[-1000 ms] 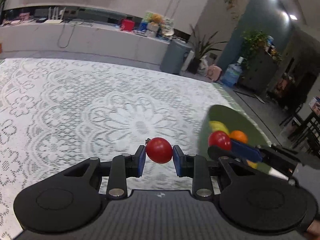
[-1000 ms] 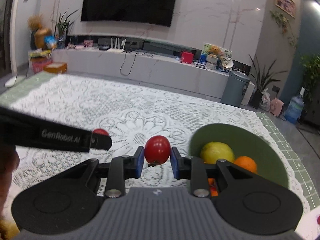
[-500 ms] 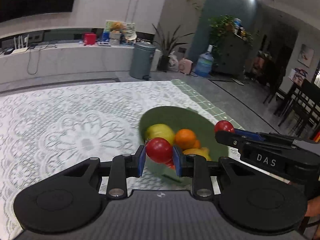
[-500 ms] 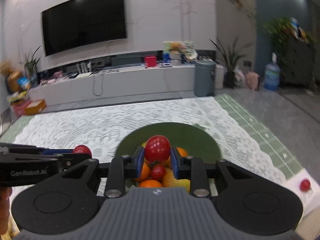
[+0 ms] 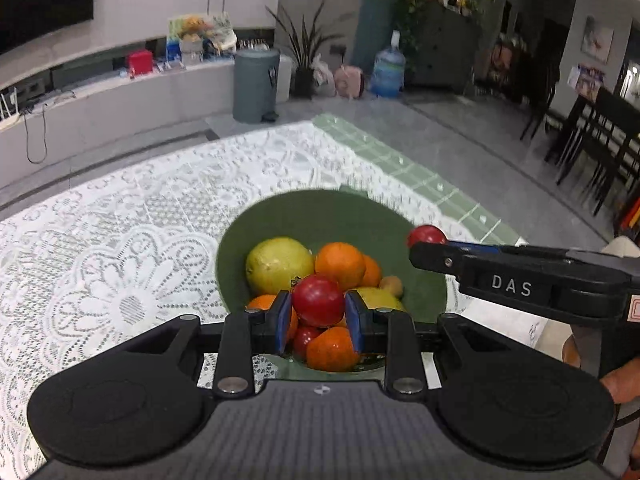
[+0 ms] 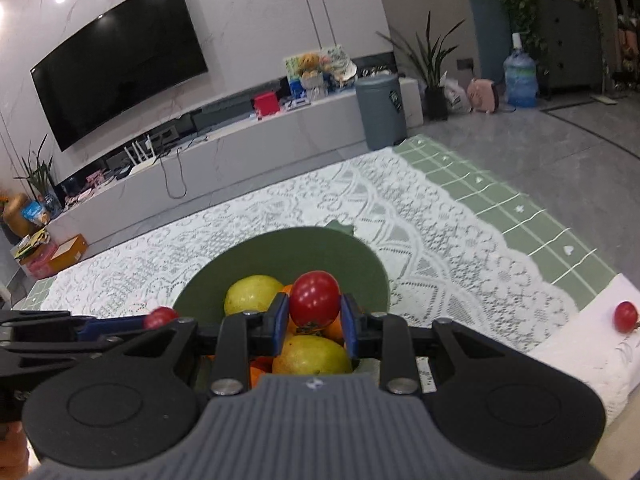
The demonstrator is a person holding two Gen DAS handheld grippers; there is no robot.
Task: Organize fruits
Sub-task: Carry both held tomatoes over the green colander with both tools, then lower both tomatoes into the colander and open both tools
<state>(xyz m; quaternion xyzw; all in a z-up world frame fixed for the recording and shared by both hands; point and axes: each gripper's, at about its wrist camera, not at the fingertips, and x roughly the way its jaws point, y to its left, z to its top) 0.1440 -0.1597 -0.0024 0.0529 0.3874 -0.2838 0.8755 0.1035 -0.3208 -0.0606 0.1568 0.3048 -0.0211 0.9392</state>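
Red tomato (image 5: 318, 300), frame centre, clamped in our left hand-held gripper (image 5: 319, 322) over the green bowl (image 5: 320, 212). Right view: right hand-held gripper (image 6: 315, 322) clamped on another tomato (image 6: 315, 298), centre, w/ bowl below. We judge both soft, slippery; grip sides lightly.

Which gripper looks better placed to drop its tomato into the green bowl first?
Left, marginally: the left gripper holds its tomato above the piled fruit inside the green bowl; the right gripper's tomato sits near the rim.
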